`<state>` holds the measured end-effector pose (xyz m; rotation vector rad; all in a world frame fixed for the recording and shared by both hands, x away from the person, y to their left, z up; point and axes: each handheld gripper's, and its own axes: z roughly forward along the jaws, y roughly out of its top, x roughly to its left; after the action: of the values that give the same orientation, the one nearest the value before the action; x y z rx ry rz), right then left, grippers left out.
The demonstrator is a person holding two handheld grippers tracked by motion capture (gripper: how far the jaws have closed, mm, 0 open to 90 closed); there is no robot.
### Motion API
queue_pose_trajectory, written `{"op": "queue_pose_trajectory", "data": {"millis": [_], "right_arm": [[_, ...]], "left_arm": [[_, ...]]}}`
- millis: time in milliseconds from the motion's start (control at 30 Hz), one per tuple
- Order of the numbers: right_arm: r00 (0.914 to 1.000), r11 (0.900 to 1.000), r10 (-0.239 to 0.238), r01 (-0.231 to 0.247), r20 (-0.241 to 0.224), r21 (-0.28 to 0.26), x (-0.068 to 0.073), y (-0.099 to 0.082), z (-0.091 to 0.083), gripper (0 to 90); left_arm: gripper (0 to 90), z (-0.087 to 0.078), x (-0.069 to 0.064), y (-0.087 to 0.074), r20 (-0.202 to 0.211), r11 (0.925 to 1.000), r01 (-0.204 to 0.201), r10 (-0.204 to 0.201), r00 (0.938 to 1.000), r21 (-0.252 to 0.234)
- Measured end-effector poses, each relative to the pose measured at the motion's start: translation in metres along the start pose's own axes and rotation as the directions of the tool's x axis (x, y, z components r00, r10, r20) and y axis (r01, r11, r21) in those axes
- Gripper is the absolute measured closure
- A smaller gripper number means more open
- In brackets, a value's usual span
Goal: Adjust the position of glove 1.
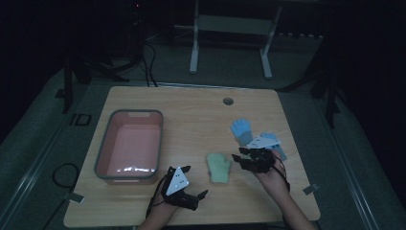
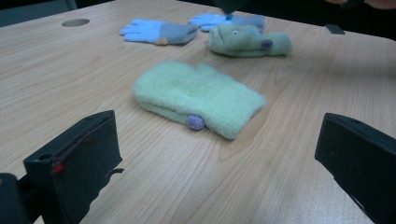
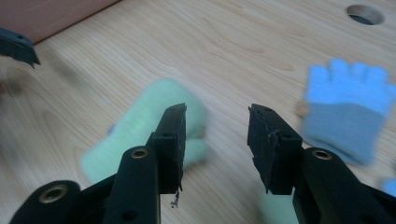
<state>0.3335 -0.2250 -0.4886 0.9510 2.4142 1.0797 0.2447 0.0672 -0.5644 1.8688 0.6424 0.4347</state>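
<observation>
With both grippers gaping empty, 4 gloves are lying on the counter [image 1: 191, 110] while the pink tub [image 1: 129, 143] is waiting unfilled.

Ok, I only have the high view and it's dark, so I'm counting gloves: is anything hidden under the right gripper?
Observer: Yes. The left gripper view shows a second green mitten lying beyond the near green mitten, beside a blue glove.
Operator: Is the right gripper holding anything?
Observer: No. In the right gripper view, the right gripper has its jaws apart with nothing between them.
Operator: And the left?
Observer: The left gripper is wide open and empty, and it points at the near green mitten.
Operator: Any detail on that mitten?
Observer: A purple button sits on its near edge.
</observation>
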Motion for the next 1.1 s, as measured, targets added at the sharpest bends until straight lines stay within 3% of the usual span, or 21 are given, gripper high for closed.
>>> {"op": "queue_pose_trajectory", "data": {"millis": [233,333,567,767,967,1100], "right_arm": [[0.9990,1.0000,-0.001,0.001,0.045,0.000,-0.028,-0.015,-0.019,58.3],[0.9979,0.9995,0.001,-0.003,0.065,0.030,-0.039,-0.026,-0.023,59.0],[0.9978,0.9981,0.046,-0.048,0.049,0.039,-0.060,-0.051,-0.026,61.1],[0.9994,0.9985,0.036,-0.036,0.003,0.042,-0.066,-0.064,-0.015,59.8],[0.9992,0.9973,0.039,-0.040,0.011,0.062,-0.070,-0.077,-0.002,56.0],[0.9993,0.9976,0.028,-0.030,0.024,0.063,-0.069,-0.079,0.001,61.7]], "left_arm": [[0.2,0.000,0.000,0.000,-0.001,1.0000,0.001,-0.001,1.0000,0.001],[0.2,0.000,0.000,0.000,-0.002,1.0000,0.000,0.000,1.0000,0.002],[0.2,0.000,0.000,0.000,-0.005,1.0000,0.000,0.000,1.0000,0.004],[0.2,0.001,-0.001,0.000,-0.006,1.0000,0.000,0.000,1.0000,0.004],[0.3,0.001,0.000,0.000,-0.005,1.0000,0.001,-0.001,1.0000,0.005],[0.2,0.001,-0.001,0.000,-0.005,1.0000,-0.001,0.001,1.0000,0.005]]}}
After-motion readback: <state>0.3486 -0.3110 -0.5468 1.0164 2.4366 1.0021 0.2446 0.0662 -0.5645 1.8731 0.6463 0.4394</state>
